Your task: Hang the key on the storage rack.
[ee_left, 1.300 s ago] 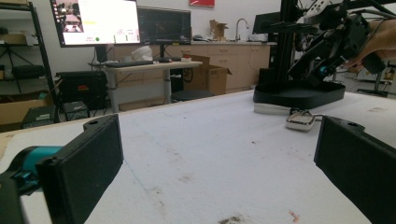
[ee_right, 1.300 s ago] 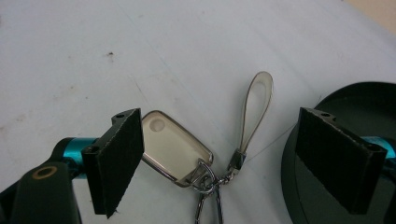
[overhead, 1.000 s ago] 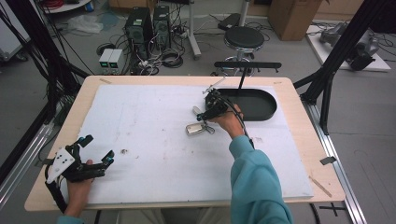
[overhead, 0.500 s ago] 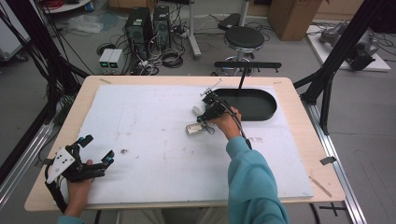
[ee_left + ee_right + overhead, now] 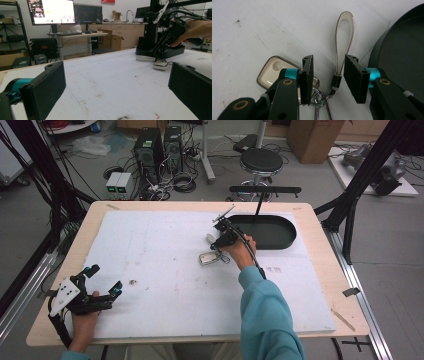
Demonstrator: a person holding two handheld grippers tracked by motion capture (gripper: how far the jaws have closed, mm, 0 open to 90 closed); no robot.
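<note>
Nearest, at the table's (image 5: 150,330) front left corner: left gripper (image 5: 102,280) resting in the hand, jaws wide apart, nothing between them, aimed across the white sheet toward the work.

Mid-table, right of centre: right gripper (image 5: 325,78) tipped down over a key bunch. Jaws just been closing, now roughly a third open, pads straddling the strap (image 5: 343,37), a pale leather loop lying flat on the sheet. Narrow gaps visible on both sides of the loop, so no squeeze on it yet. Below the strap, its black clasp joined to metal rings (image 5: 318,97), and left of those a cream, silver-rimmed key fob (image 5: 273,70), partly hidden behind the left jaw.

Meaning for the job, as a judgement: the pinch on the strap looks nearly complete, with lift-off likely to follow once the pads bite.

Just beyond, touching distance to the right: black oval tray (image 5: 272,237), shallow-walled and bare inside, a probable drop spot for the keys.
</note>
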